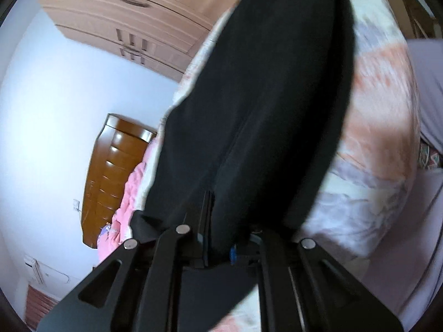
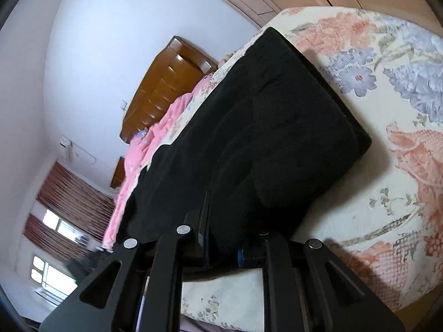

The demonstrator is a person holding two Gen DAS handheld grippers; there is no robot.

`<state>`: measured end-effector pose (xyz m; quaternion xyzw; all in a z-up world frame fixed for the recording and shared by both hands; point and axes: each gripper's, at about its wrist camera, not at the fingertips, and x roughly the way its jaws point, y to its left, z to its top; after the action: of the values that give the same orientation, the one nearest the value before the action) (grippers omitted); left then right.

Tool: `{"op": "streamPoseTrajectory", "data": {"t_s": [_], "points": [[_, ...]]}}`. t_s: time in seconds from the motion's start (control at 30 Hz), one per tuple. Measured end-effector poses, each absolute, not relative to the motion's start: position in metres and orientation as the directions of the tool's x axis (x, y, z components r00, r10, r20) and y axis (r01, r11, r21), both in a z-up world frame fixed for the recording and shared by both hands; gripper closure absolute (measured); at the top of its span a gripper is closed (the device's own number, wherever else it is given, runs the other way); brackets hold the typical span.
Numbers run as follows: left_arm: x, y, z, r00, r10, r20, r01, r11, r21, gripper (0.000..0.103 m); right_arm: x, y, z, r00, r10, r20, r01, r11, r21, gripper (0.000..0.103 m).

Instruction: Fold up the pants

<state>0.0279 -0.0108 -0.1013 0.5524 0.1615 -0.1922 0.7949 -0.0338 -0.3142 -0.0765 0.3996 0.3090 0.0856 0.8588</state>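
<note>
Mid-fold: black pants [image 2: 265, 138] stretched from 6 toward 12 o'clock over the floral bedspread [image 2: 387, 83]. Left gripper [image 1: 218, 238] and right gripper [image 2: 221, 238] both clamped on near-edge cloth. Next, probably carrying that edge toward the far end at 12 o'clock, level, then releasing.

White walls [image 2: 83, 55] are catching daylight coming through windows [image 2: 59, 227] with reddish curtains [image 2: 72, 191]. A brown wooden headboard [image 2: 166, 83] is standing behind the floral bed [image 2: 401, 110], beside pale wardrobes [image 1: 124, 8].
</note>
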Motion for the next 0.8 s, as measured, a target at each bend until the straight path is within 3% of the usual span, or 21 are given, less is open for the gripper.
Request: {"op": "streamPoseTrajectory", "data": {"t_s": [0.17,0.23,0.33,0.4,0.53,0.63,0.7,0.73,0.8], "points": [[0.028,-0.011,-0.079,0.881,-0.145,-0.45,0.468,0.404,0.786,0.093,-0.028,-0.312,-0.059,0.804,0.361,-0.473,0.088,0.714,0.694,0.089],[0.021,-0.005,-0.078,0.879,-0.143,-0.454,0.47,0.407,0.783,0.093,-0.023,-0.313,-0.069,0.779,0.37,-0.506,0.117,0.707,0.697,0.089],[0.025,-0.006,-0.094,0.857,-0.13,-0.499,0.509,0.373,0.776,0.092,-0.025,-0.315,-0.079,0.789,0.38,-0.483,0.116,0.68,0.724,0.092],[0.022,-0.007,-0.101,0.873,-0.128,-0.47,0.483,0.363,0.797,0.093,-0.025,-0.311,-0.074,0.783,0.362,-0.506,0.123,0.707,0.696,0.092],[0.021,-0.001,-0.088,0.851,-0.164,-0.498,0.517,0.42,0.746,0.09,-0.022,-0.308,-0.071,0.778,0.355,-0.518,0.143,0.703,0.696,0.092],[0.016,0.001,-0.09,0.836,-0.186,-0.516,0.546,0.374,0.75,0.077,-0.024,-0.311,-0.072,0.776,0.361,-0.517,0.158,0.683,0.713,0.089],[0.013,0.005,-0.09,0.869,-0.174,-0.464,0.495,0.36,0.791,0.06,-0.024,-0.312,-0.07,0.771,0.358,-0.527,0.157,0.695,0.702,0.089],[0.014,0.006,-0.088,0.866,-0.174,-0.469,0.499,0.369,0.784,0.057,-0.025,-0.312,-0.07,0.769,0.355,-0.531,0.159,0.699,0.697,0.089],[0.012,0.014,-0.081,0.841,-0.188,-0.507,0.537,0.399,0.743,0.035,-0.025,-0.31,-0.068,0.763,0.354,-0.541,0.172,0.695,0.698,0.088]]}}
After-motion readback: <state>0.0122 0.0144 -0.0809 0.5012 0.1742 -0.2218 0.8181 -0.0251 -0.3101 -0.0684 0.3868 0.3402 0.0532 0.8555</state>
